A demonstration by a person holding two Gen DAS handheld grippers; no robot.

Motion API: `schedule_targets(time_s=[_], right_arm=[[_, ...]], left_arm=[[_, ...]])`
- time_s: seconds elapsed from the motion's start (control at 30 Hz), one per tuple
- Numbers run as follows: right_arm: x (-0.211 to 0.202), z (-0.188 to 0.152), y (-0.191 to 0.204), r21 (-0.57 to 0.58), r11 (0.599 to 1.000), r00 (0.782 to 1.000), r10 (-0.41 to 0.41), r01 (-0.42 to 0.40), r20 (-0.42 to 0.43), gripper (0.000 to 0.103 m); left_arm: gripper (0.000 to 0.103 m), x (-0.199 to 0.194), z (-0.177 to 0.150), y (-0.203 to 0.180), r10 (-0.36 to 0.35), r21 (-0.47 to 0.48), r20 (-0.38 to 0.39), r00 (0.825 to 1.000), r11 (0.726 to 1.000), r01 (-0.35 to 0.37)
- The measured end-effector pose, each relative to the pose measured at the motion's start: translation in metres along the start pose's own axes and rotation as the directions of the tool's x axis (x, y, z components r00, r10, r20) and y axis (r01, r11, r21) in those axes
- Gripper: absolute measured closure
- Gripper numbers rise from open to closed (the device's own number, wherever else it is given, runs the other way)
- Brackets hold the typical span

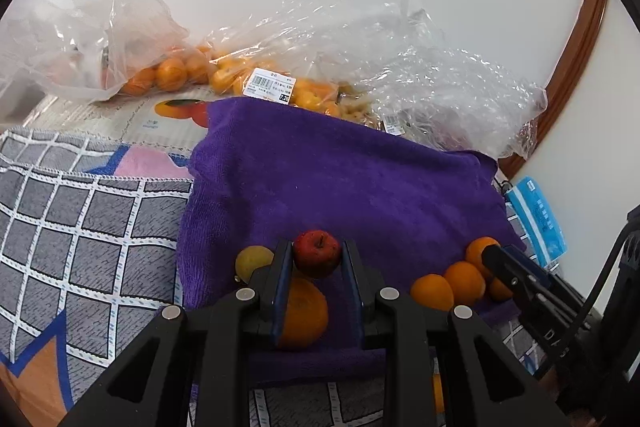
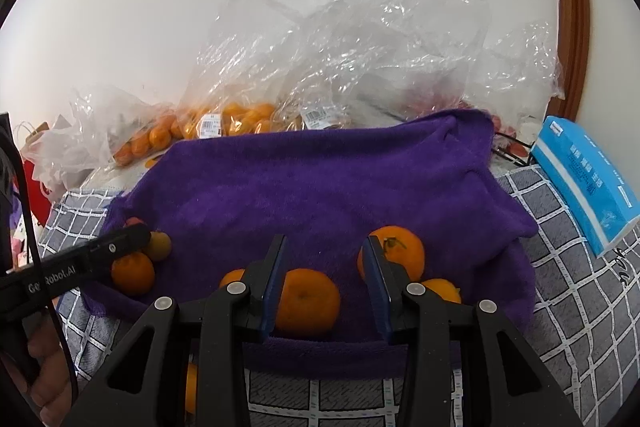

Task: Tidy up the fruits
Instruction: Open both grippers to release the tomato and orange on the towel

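Near the front edge of the purple towel [image 1: 340, 187], the left gripper [image 1: 316, 259] pinches a small red apple [image 1: 317, 253] between its blue pads, above an orange [image 1: 304, 315] and beside a yellowish fruit [image 1: 253, 261]. Toward the towel's right front corner (where three oranges [image 1: 464, 283] cluster), the right gripper [image 2: 324, 267] stands spread, one orange [image 2: 308, 303] lying loose between its jaws. Clear bags of oranges [image 2: 224, 119] line the far edge.

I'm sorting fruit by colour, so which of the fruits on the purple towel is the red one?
The small red apple, clamped at the tips of the left gripper. The other fruits on the purple towel are orange, apart from one yellowish fruit just left of it.
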State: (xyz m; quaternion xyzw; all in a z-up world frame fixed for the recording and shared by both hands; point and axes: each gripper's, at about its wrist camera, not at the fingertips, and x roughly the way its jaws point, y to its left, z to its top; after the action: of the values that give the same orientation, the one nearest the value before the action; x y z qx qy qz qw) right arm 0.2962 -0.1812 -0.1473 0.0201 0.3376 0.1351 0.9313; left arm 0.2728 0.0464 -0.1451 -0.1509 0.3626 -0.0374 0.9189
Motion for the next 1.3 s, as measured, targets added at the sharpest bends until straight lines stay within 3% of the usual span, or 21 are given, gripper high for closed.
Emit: schedule_targets(time_s=[0.47,0.73,1.03,1.3], right_arm=[[0.003,0.000,-0.004,0.029,1.000,1.000,-0.009,0.010,-0.014,0.064],[0.003,0.000,-0.003,0.025,0.999,0.999,-0.034,0.034,-0.016,0.054],[0.002,0.003,-0.010,0.063,0.996,0.998,-0.057,0.058,-0.023,0.042],[-0.001,0.002,-0.012,0.066,0.995,0.997,-0.075,0.076,-0.018,0.042]], left_arm=[[0.076,-0.001,-0.001,-0.004,-0.007,0.031,-0.001,1.000,1.000,0.007],[0.068,-0.001,-0.001,-0.004,-0.010,0.030,-0.001,1.000,0.999,0.010],[0.068,-0.009,0.001,-0.002,0.003,0.018,0.040,0.999,1.000,-0.003],[0.068,-0.016,0.002,-0.001,0.017,0.010,0.083,0.996,1.000,-0.018]])
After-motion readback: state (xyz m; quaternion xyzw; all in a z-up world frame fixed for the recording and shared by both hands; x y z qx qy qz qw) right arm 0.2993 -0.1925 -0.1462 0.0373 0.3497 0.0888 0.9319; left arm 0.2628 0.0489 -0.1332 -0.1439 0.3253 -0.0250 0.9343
